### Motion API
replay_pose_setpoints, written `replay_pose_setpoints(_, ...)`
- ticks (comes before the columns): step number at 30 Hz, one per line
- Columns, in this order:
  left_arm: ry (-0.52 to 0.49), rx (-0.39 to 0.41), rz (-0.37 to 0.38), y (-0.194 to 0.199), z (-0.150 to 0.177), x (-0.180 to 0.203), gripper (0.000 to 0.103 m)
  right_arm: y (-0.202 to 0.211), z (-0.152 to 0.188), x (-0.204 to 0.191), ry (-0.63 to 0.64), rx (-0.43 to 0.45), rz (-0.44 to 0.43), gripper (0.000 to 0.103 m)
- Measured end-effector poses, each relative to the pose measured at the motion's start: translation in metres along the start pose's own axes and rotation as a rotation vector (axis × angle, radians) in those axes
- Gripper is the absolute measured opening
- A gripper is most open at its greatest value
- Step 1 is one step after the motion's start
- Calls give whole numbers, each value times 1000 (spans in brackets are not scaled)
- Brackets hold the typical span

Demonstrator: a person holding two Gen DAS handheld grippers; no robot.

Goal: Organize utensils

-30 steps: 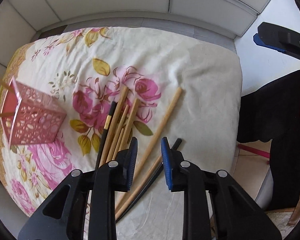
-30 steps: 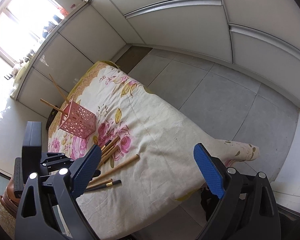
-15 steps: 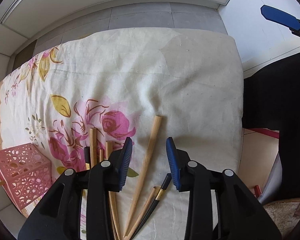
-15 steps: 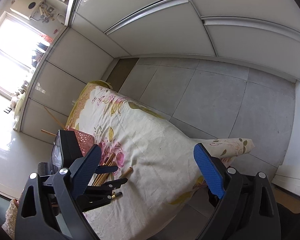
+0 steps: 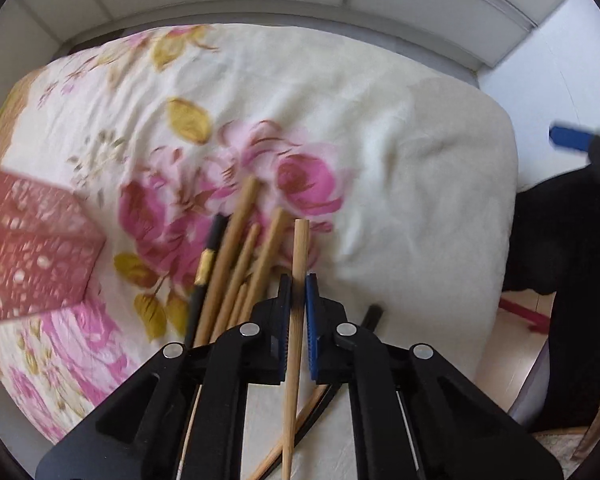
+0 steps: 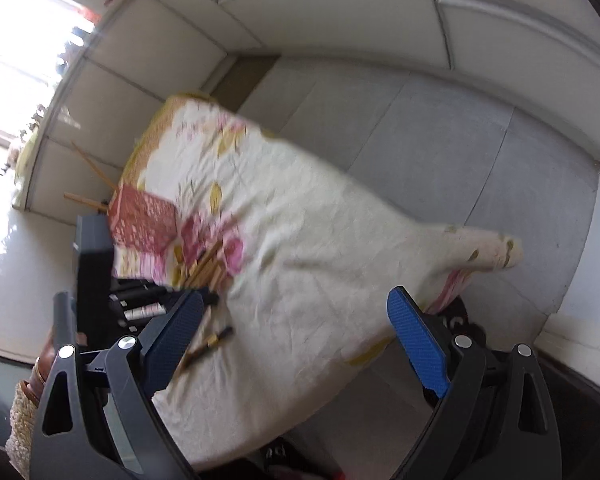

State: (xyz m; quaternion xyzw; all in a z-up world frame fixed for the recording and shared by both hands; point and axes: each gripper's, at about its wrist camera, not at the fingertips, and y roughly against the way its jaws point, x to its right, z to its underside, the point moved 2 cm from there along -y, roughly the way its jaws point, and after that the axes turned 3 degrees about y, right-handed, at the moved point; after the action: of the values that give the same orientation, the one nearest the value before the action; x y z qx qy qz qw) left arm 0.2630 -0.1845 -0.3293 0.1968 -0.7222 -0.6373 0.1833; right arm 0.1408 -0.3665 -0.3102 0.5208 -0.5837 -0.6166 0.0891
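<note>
My left gripper [image 5: 297, 285] is shut on a light wooden chopstick [image 5: 299, 252] and holds it above the floral cloth [image 5: 340, 92]. Several more wooden chopsticks [image 5: 236, 248] and a black one with a gold band [image 5: 208, 256] lie on the cloth just left of it. The pink perforated holder [image 5: 32, 248] stands at the left; in the right wrist view [image 6: 142, 220] it has two chopsticks [image 6: 92, 168] sticking out. My right gripper [image 6: 296, 332] is open and empty, off the table's right edge. The left gripper also shows in the right wrist view [image 6: 96, 268].
A second black chopstick [image 5: 374, 314] lies by the right finger; it also shows near the cloth's front edge in the right wrist view [image 6: 216, 338]. Grey tiled floor [image 6: 440, 152] and white cabinet walls surround the table. A person's dark clothing [image 5: 572, 240] is at the right.
My left gripper has closed on the lone wooden chopstick and lifted it off the cloth. The view has swung back toward the holder. The right gripper stays open.
</note>
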Motion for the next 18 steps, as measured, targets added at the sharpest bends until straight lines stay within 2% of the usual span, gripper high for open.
replay_pose_setpoints(3,197,117,33,34,26,-33,6,-51,24,-15,-78,-261,-1,90)
replay_pose_setpoints(5,270,206,53,64,47,-50,6,-70,36,-28,-107,-323,31,85)
replay_pose_setpoints(8,327,350,41,110,76,-60,6,-81,39,-55,-77,-319,87,76)
replay_pose_setpoints(12,367,546,32,166,108,-66,6,-97,36,-76,-121,-347,177,60)
replay_pose_setpoints(15,390,654,36,192,117,-62,6,-106,33,-82,-155,-348,237,59)
replay_pose_setpoints(18,384,708,39,207,123,-61,6,-112,31,-94,-139,-329,291,59)
